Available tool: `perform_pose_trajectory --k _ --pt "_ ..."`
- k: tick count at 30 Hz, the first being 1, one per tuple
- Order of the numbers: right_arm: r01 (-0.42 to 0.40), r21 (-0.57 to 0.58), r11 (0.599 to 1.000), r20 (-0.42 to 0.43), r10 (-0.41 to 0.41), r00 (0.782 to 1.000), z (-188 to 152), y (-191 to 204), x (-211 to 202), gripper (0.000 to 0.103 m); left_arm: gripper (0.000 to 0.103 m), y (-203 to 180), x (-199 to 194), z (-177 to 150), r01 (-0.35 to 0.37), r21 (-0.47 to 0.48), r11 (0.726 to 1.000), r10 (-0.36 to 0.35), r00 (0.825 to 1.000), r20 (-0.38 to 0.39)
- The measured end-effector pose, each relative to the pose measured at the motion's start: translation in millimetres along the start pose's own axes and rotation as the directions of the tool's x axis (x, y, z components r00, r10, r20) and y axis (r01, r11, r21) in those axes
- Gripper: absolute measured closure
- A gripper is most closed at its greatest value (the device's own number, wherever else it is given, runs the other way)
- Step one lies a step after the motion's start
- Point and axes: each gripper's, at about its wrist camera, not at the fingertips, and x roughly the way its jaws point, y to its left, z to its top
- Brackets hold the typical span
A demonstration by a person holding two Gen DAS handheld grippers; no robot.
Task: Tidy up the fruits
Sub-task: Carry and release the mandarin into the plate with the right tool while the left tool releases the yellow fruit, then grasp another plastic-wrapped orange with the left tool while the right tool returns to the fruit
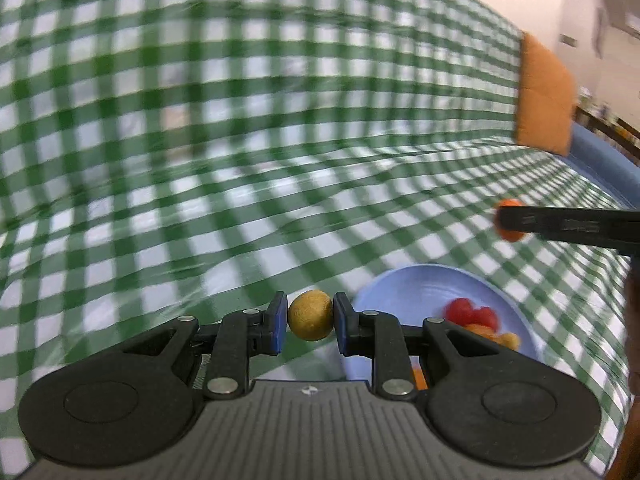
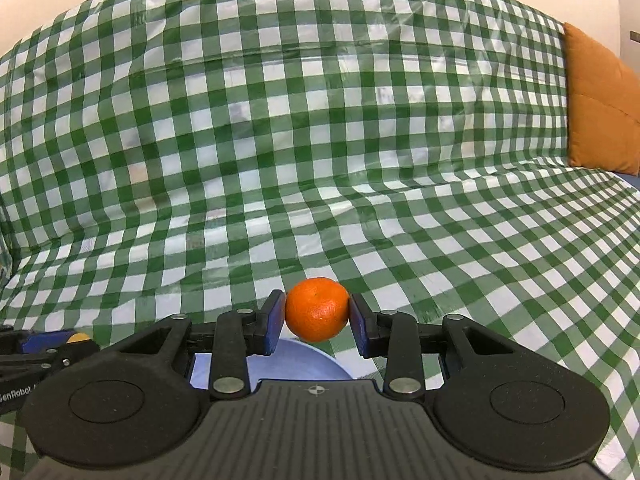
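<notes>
My left gripper (image 1: pixel 311 320) is shut on a small round yellow-brown fruit (image 1: pixel 311 315), held above the cloth just left of a light blue bowl (image 1: pixel 404 284). The bowl holds red (image 1: pixel 472 312) and orange fruits. My right gripper (image 2: pixel 318 316) is shut on an orange tangerine (image 2: pixel 317 309), held over the far rim of the same blue bowl (image 2: pixel 304 360). The right gripper also shows in the left wrist view (image 1: pixel 508 220) with the tangerine (image 1: pixel 510 203), above and right of the bowl. The left gripper with its yellow fruit (image 2: pixel 78 337) shows at the left edge of the right wrist view.
A green and white checked cloth (image 2: pixel 280 140) covers the seat and the backrest. An orange cushion (image 2: pixel 600 100) leans at the far right, also in the left wrist view (image 1: pixel 544 96). A blue sofa arm (image 1: pixel 600 160) lies beyond the cloth.
</notes>
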Motion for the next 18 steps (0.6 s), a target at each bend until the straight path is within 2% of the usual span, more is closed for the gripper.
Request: perform_pose_trajectory --k 6,8,10,18 --pt "-0.088 -0.042 0.995 -0.049 0.086 0.995 -6.0 5.8 2.8 0.066 0.076 -43.2 1.2 -0.1 0.093 0.099 0.991 -0.100 0.993 0.062" --pt "-0.134 -0.058 0.989 -0.076 0.129 0.989 -9.5 10.4 3.2 0.065 0.067 -58.9 16.3 8.5 0.113 0.108 0.988 -0.119 0.991 0.056" --pt "-0.129 -0.072 0.989 -0.081 0.123 0.989 -11.4 10.7 5.3 0.061 0.066 -61.8 19.7 7.9 0.101 0.110 0.989 -0.108 0.992 0.059" --pt "-0.089 -0.034 0.995 -0.067 0.086 0.994 -8.7 1.2 7.9 0.061 0.066 -42.5 23.2 13.6 0.085 0.024 0.996 -0.086 0.995 0.055"
